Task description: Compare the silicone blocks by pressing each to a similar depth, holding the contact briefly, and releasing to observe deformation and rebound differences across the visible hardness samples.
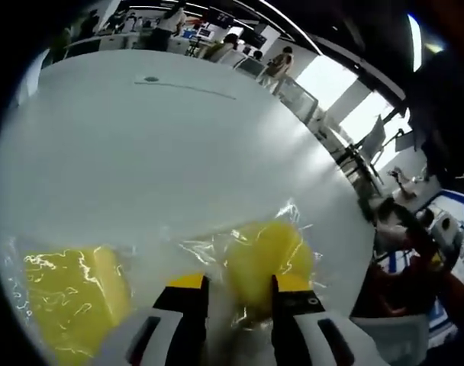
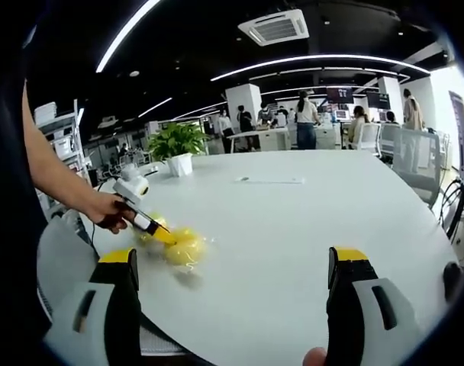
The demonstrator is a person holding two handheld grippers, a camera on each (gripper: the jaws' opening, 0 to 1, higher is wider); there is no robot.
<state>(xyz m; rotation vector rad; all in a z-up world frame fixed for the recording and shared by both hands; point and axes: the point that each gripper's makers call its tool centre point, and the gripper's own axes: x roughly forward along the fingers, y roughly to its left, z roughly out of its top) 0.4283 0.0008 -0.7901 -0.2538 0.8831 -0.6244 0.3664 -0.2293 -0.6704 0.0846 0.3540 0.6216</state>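
Blocks of yellow silicone in clear wrap lay on the white table: one block sat just ahead of the left gripper, whose jaws stood apart on either side of its near edge, and a second block lay beside it. They looked soft and light, and the film likely slippery, so pressing squarely on the broad top seemed safest. The right gripper hung wide open, well clear, above the table.
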